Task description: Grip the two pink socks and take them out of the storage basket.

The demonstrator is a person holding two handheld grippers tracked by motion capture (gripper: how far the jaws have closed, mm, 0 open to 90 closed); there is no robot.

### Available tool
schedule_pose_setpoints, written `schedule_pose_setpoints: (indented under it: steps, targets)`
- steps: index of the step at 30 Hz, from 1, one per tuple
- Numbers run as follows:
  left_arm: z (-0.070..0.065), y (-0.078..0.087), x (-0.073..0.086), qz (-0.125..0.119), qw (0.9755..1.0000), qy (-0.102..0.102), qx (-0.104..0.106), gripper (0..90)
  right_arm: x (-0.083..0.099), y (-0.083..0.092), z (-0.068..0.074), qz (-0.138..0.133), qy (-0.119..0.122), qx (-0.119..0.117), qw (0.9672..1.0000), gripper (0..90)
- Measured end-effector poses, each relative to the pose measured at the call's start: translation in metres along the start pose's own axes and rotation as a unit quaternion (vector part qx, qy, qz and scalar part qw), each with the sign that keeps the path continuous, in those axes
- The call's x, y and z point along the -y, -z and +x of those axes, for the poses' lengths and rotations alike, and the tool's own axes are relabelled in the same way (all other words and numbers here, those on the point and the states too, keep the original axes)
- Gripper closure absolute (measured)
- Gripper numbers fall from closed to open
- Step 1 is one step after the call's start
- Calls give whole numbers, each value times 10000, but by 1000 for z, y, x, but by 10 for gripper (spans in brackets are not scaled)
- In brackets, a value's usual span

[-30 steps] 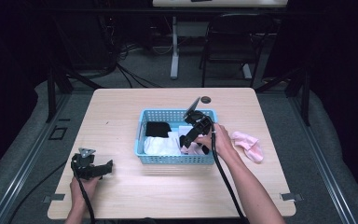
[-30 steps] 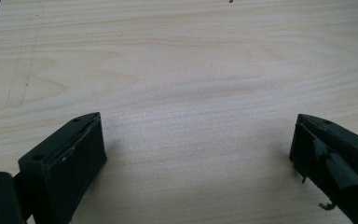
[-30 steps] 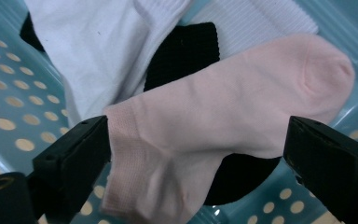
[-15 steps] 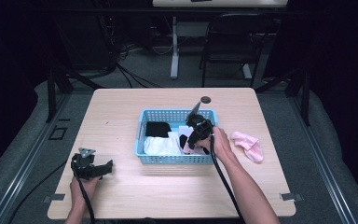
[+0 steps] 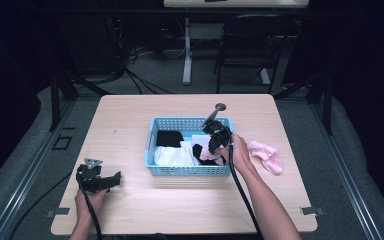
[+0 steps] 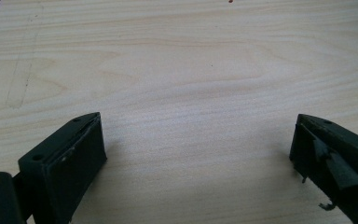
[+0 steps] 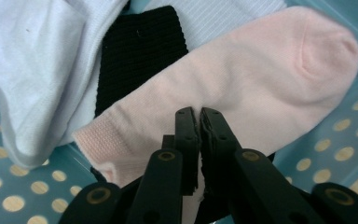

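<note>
High view: your right gripper point(image 5: 214, 142) angled into basket point(image 5: 152, 167), jaws pinched on pink sock point(image 7: 242, 79); your left gripper point(image 5: 111, 179) low over table point(image 5: 130, 115), jaws wide apart.

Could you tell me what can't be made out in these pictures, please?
- High view: whether the right tool is shut; too small, hand in the way.
- Right gripper view: the pink sock edge at the jaws, covered by them; the black sock partly under pink and white socks.
- High view: what lies under the socks in the basket; covered.
- Left gripper view: left tool jaws cut off by the bottom edge.
</note>
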State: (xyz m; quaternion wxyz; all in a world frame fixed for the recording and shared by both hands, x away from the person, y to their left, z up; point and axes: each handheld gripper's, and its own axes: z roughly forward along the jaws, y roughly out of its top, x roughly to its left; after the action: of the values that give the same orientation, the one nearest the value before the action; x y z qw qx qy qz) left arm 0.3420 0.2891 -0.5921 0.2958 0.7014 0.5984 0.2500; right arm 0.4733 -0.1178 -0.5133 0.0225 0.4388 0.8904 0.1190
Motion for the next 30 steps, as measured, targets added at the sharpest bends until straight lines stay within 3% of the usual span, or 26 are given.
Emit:
schedule_pose_setpoints:
  steps: [3, 11, 14, 15, 30]
  targets:
    - [0, 0, 0, 0, 10000, -2, -1, 33, 2, 4, 2, -210, -32, 12, 9998, 884]
    - [0, 0, 0, -1, 10000, -3, 0, 34, 3, 11, 1, -176, 129, 28, 9998, 891]
    - [0, 0, 0, 0, 10000, -6, 2, 33, 5, 15, 3, -341, 79, 8, 9994, 893]
    - [0, 0, 0, -1, 10000, -6, 2, 33, 4, 18, 2, -278, 154, -2, 9995, 893]
    - [0, 0, 0, 2, 10000, -8, 4, 33, 5, 58, 10, -710, 319, 23, 9970, 893]
